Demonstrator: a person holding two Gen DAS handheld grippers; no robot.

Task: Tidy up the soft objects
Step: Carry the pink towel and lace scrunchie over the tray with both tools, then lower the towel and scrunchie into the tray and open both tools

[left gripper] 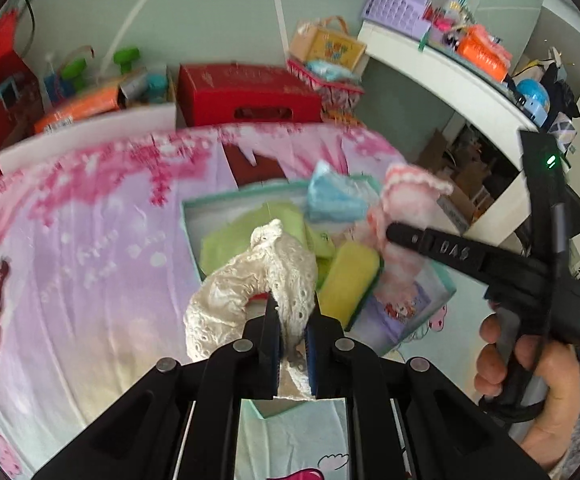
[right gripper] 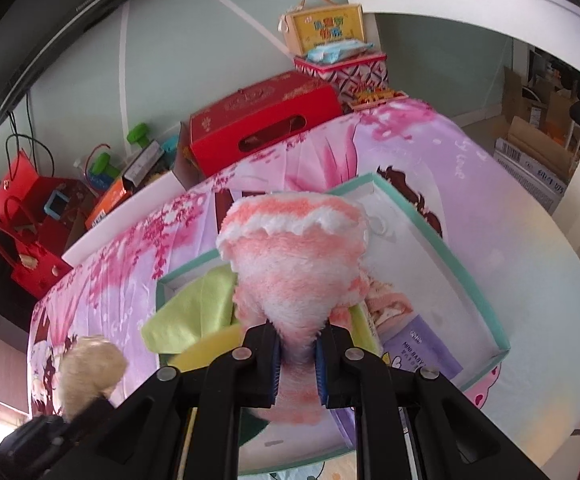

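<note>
While we're holding the cream lace piece [left gripper: 249, 280] pinched in the left gripper [left gripper: 292, 344] and the pink fuzzy cloth [right gripper: 294, 256] clamped in the right gripper [right gripper: 296, 360], both hanging over the teal box [right gripper: 470, 280], we're guessing next up is dropping each inside, around 12 o'clock.

- pale green wall [right gripper: 161, 52] with white stripes — dark TV [right gripper: 49, 20] mounted upper left
- white shelf unit [left gripper: 450, 80], cluttered top
- red box [right gripper: 265, 120] and red bags [right gripper: 29, 216] along the wall
- daylight, soft
</note>
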